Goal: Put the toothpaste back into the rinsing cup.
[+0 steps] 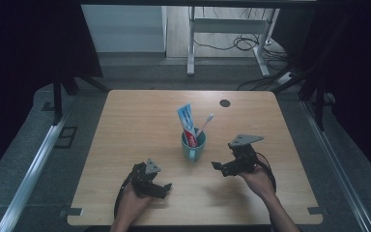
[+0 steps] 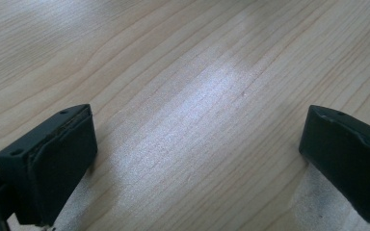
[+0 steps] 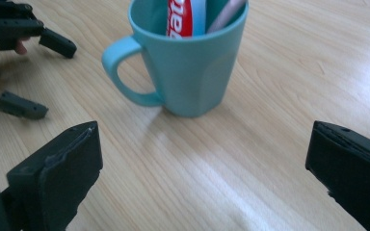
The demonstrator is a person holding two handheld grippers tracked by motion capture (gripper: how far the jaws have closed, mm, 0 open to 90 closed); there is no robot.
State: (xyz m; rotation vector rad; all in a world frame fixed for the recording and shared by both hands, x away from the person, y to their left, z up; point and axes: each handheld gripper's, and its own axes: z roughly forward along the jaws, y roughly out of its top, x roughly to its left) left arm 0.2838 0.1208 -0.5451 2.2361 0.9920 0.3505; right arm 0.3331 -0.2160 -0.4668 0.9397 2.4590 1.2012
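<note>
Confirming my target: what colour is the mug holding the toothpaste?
Teal ceramic-looking mug; clearest in the right gripper view.

Toothpaste tube (image 3: 185, 18) and toothbrush (image 3: 225, 14) tops cut off by upper edge.

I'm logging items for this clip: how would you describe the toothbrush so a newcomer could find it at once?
Start at the wooden table and find the teal mug near its middle, between the two grippers. Two things stand in the mug: a toothpaste tube and the toothbrush. The toothbrush is the thin, pale stick leaning right with a small white head, unlike the broad blue-and-red tube.
</note>
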